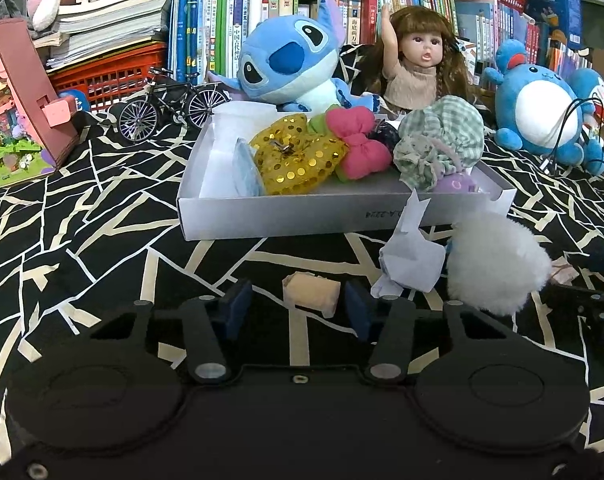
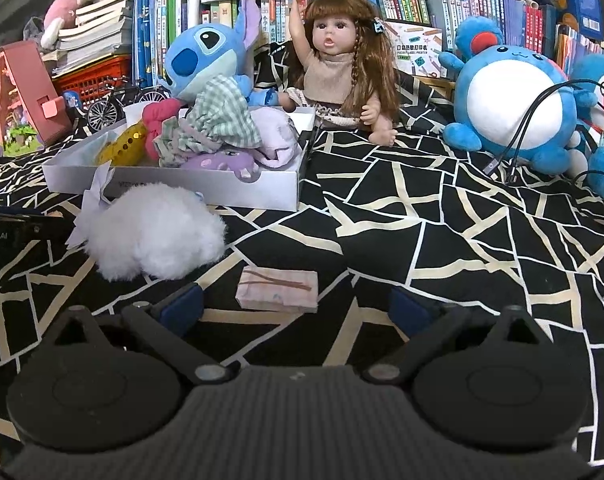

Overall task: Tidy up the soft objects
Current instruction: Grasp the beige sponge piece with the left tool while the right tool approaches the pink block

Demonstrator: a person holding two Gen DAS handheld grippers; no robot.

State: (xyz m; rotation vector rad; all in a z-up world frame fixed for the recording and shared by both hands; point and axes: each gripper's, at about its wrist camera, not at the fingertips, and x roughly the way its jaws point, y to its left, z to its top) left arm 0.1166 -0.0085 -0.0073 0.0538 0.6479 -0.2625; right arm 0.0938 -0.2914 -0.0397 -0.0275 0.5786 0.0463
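Observation:
A shallow white box [image 1: 302,216] [image 2: 206,190] on the black patterned cloth holds a yellow sequined piece [image 1: 298,156], a pink bow [image 1: 355,142] and green checked cloth [image 1: 441,140] [image 2: 214,120]. A white fluffy ball [image 1: 497,260] [image 2: 154,236] and a pale paper-like piece [image 1: 409,256] lie in front of it. My left gripper [image 1: 298,308] is open around a small beige block [image 1: 311,292]. My right gripper [image 2: 298,306] is open, with a pink folded pad [image 2: 278,290] between its fingers.
A blue Stitch plush [image 1: 290,64] [image 2: 206,56], a doll [image 1: 417,68] [image 2: 337,64] and a round blue plush [image 1: 541,108] [image 2: 517,96] sit behind the box. A toy bicycle [image 1: 170,104], a pink model house [image 1: 18,100] and bookshelves stand at the back. Cables [image 2: 517,136] hang at right.

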